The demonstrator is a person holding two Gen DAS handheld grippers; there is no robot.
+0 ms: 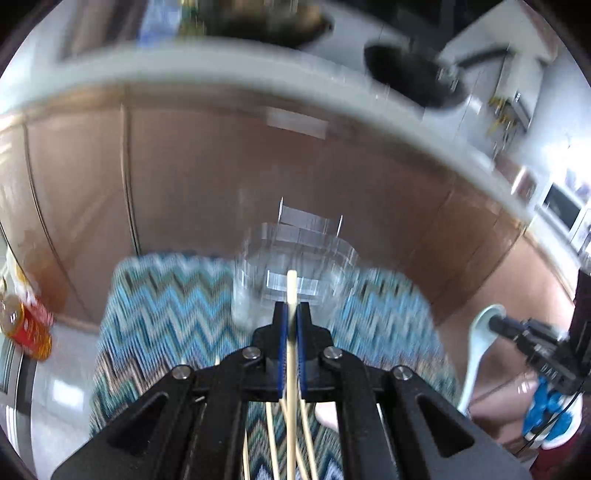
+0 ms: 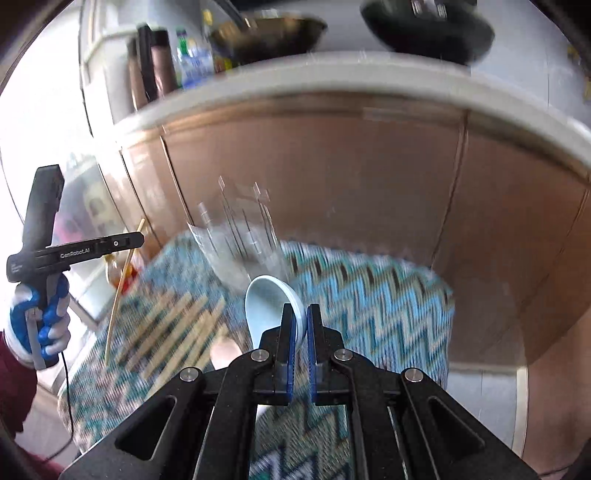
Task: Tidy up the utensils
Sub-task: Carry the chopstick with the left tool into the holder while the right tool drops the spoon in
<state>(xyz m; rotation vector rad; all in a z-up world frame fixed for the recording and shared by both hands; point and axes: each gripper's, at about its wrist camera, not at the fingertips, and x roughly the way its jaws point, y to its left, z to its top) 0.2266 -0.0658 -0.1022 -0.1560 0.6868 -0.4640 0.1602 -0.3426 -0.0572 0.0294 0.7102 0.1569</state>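
L chopstick (image 1: 291, 291) – R spoon (image 2: 271, 306), clamped.

Pale wooden chopstick (image 1: 291, 295) pinched upright, raised over zigzag-patterned cloth (image 1: 166, 306). Light-blue ceramic spoon (image 2: 271, 306) clamped by its bowl rim. More chopsticks (image 2: 173, 332) lying loose mid-cloth; clear organizer (image 2: 240, 236) at far edge.

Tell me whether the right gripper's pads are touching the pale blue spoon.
Touching. The right wrist view shows the right gripper shut on the pale blue spoon, both blue pads pressing its edge.

Pans (image 2: 269, 35) on counter (image 2: 332, 79)
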